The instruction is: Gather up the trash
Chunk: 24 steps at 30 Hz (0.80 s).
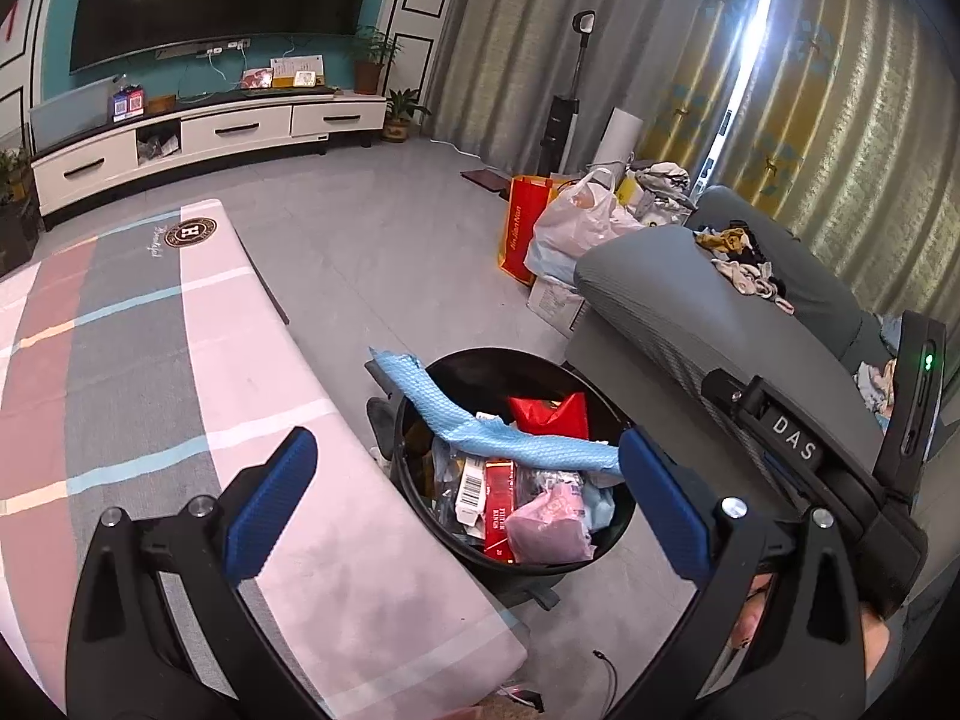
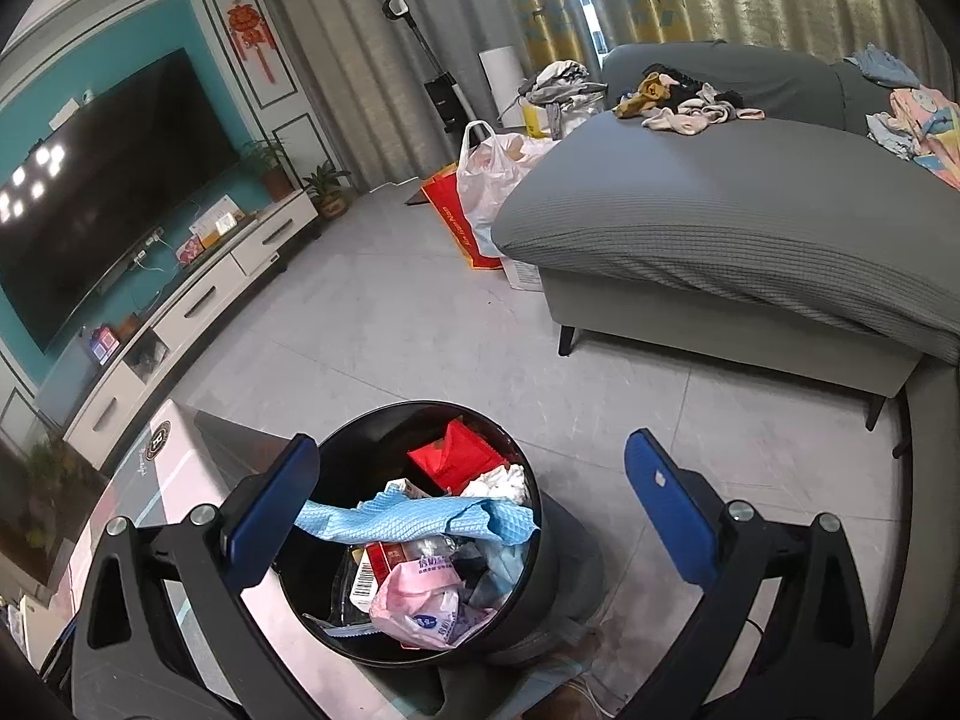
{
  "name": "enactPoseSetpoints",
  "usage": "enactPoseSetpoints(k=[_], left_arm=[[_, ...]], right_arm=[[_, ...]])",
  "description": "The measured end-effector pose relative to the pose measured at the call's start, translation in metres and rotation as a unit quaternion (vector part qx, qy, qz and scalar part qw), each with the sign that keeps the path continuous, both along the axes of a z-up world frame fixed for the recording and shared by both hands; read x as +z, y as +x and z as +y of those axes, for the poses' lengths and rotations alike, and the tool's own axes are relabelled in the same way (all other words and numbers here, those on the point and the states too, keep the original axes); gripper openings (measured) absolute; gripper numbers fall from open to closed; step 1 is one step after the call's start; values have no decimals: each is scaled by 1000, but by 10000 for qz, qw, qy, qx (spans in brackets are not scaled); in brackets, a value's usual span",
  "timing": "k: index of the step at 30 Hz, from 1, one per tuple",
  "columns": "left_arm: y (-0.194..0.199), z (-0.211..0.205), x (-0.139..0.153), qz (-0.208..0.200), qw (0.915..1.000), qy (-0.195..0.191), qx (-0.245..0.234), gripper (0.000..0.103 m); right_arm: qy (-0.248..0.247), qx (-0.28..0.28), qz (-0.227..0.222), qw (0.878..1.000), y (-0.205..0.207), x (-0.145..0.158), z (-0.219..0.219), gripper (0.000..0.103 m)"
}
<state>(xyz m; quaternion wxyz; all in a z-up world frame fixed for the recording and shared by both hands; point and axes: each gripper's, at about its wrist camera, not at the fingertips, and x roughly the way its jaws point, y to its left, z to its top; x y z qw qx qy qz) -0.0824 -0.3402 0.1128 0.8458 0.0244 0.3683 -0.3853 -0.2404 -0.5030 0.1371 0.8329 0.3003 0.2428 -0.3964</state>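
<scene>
A round black trash bin (image 1: 618,519) stands on the floor between the table and the sofa; it also shows in the right wrist view (image 2: 543,546). It holds a blue textured cloth (image 1: 480,429) draped over its rim, a red packet (image 1: 549,414), a red and white carton (image 1: 498,495) and a pink wrapper (image 1: 549,525). The cloth (image 2: 414,519) and pink wrapper (image 2: 420,600) also show in the right wrist view. My left gripper (image 1: 468,504) is open and empty above the bin. My right gripper (image 2: 471,516) is open and empty above the bin.
A table with a pink and grey checked cloth (image 1: 180,360) stands left of the bin. A grey sofa (image 2: 750,210) with loose clothes lies to the right. Shopping bags (image 1: 564,222) sit on the floor beyond it. A TV cabinet (image 1: 210,132) lines the far wall.
</scene>
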Motion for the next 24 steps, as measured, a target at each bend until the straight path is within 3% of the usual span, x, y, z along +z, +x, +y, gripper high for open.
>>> enactPoseSetpoints(k=[24], left_arm=[[3,0,-13,247,9996,68,68,100]], right_arm=[[30,61,78,9999,5,-1,-2,100]])
